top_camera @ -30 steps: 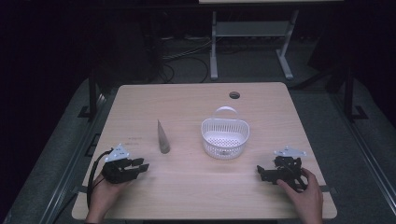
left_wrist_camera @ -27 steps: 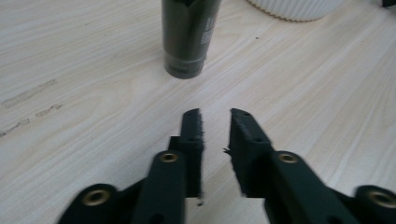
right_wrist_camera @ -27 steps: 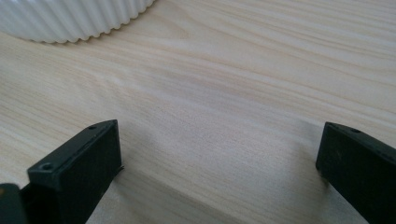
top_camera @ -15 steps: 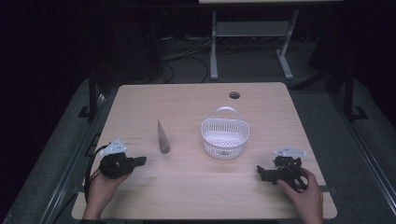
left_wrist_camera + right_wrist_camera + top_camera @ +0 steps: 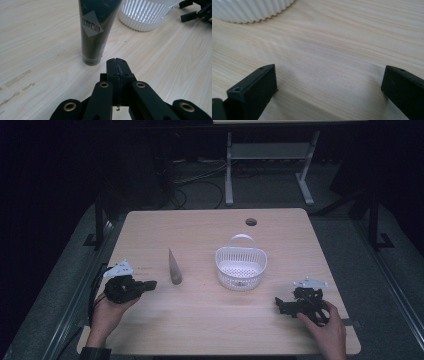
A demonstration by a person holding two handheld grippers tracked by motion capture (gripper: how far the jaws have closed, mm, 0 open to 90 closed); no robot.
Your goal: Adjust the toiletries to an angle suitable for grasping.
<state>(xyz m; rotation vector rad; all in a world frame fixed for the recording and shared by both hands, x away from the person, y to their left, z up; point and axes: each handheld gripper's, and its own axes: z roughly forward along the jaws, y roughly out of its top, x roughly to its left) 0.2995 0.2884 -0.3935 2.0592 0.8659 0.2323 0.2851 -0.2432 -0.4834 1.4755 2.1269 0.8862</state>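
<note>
The dark tube (image 5: 173, 266) stood cap-down on the surface (image 5: 210, 330), at 9 o'clock from the white basket (image 5: 241, 267). Left tongs (image 5: 149, 284) were pressed together, empty, right tongs (image 5: 279, 305) apart. Nudged like that, it could've toppled easily.

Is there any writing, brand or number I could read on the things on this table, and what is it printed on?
Dark tube, pale diamond-shaped label: a few small characters in two rows, too blurred to read.
White basket: no writing to be seen.
Table: no writing to be seen.
Left gripper and right gripper: no lettering on the black jaws.
</note>
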